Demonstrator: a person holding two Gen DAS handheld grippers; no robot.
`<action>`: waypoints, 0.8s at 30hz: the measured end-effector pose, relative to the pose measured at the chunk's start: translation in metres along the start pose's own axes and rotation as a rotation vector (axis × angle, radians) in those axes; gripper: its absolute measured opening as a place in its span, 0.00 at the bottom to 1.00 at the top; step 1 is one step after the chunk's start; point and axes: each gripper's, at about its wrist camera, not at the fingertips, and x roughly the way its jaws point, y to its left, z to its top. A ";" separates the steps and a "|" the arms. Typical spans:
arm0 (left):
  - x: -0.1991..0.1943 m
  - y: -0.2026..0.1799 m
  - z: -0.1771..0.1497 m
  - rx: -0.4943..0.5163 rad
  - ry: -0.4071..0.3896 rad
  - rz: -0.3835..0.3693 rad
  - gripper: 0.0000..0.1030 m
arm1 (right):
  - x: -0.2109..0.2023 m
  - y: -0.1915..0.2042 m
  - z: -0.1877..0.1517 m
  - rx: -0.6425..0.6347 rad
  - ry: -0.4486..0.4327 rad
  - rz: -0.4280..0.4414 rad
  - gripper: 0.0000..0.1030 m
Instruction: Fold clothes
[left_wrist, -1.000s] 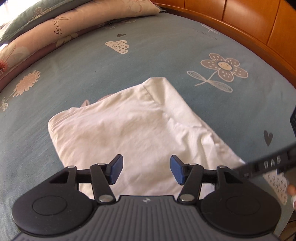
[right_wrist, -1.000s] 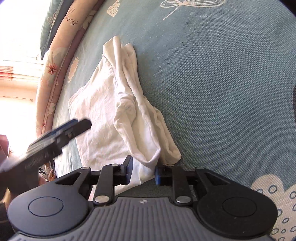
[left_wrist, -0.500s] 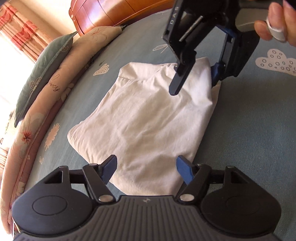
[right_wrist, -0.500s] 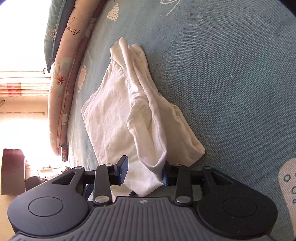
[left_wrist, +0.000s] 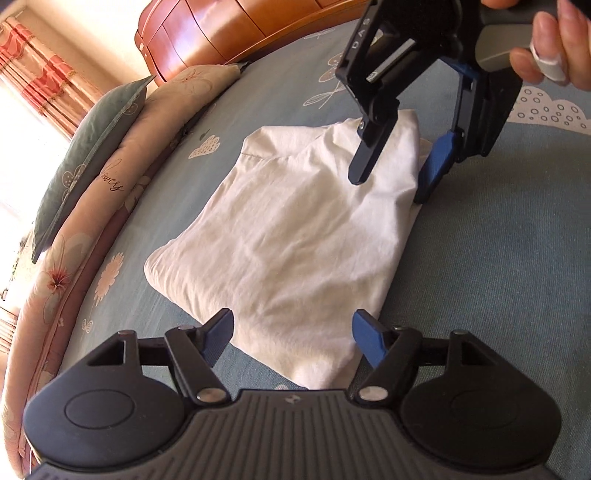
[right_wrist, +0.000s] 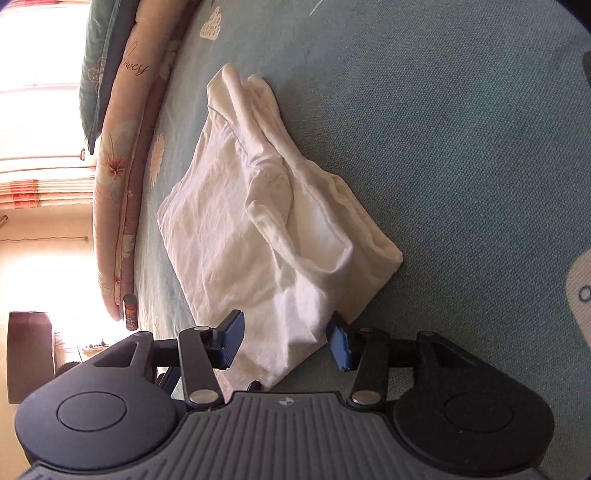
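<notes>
A white garment (left_wrist: 295, 240) lies folded into a rough rectangle on the blue patterned bedsheet (left_wrist: 498, 277). My left gripper (left_wrist: 293, 332) is open, its fingers straddling the garment's near edge just above the cloth. At the garment's far right corner a hand (left_wrist: 546, 48) holds my right gripper (left_wrist: 397, 170) pointing down. In the right wrist view the garment (right_wrist: 258, 229) shows a raised, creased fold along its right side. My right gripper (right_wrist: 286, 338) is open there, with the cloth's near corner lying loose between its fingers.
Long pink and grey pillows (left_wrist: 92, 155) line the bed's left side. A wooden headboard (left_wrist: 229, 33) stands behind them, with a curtain (left_wrist: 40, 74) beside it. A small can (right_wrist: 130, 312) stands at the mattress edge. Bare sheet stretches to the garment's right.
The right gripper's fingers have spread apart, letting go of the fold they pinched. The left gripper swung round to the garment's other end. The cloth now lies flatter.
</notes>
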 end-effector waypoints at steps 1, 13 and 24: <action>-0.003 0.001 -0.002 -0.001 -0.007 -0.009 0.70 | 0.000 -0.001 -0.001 0.009 0.008 0.003 0.52; -0.003 -0.010 -0.030 0.099 -0.033 0.088 0.73 | 0.045 0.033 -0.043 -0.067 0.146 0.028 0.54; 0.012 -0.041 -0.037 0.270 -0.112 0.310 0.78 | 0.043 0.033 -0.059 -0.066 0.102 -0.006 0.54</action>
